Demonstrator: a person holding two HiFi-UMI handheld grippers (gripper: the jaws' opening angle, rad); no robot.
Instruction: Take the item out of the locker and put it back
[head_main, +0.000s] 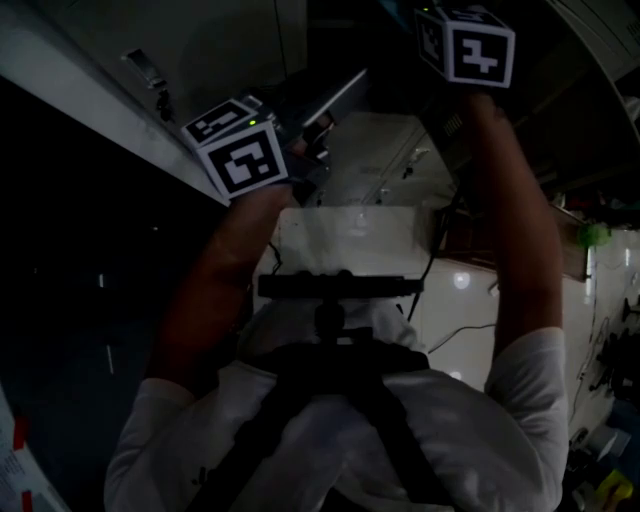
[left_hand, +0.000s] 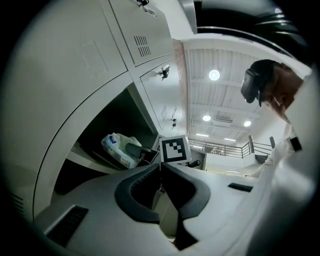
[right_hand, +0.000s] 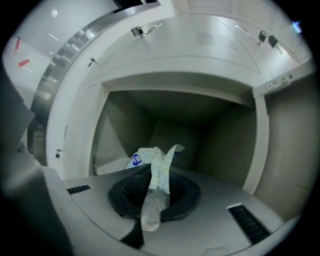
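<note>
A crinkled clear plastic bag (right_hand: 150, 205) holding a white pack with blue print (right_hand: 136, 160) hangs at the mouth of an open grey locker compartment (right_hand: 200, 135). My right gripper (right_hand: 156, 172) is shut on a twisted strip of that bag, which runs up between its dark pads. In the left gripper view the bag (left_hand: 120, 149) rests at the compartment's front edge, with the right gripper's marker cube (left_hand: 174, 149) just to its right. My left gripper (left_hand: 161, 166) is shut on nothing, off to the side and pointing up. In the head view both marker cubes (head_main: 240, 150) (head_main: 470, 45) are raised overhead.
Shut locker doors with latches (left_hand: 164, 73) (right_hand: 142, 30) surround the open compartment. A large pale locker panel (left_hand: 75, 75) stands close on the left. Ceiling lights (left_hand: 214, 75) and a balcony railing (left_hand: 225, 147) show behind. The person's arms (head_main: 520, 220) reach upward.
</note>
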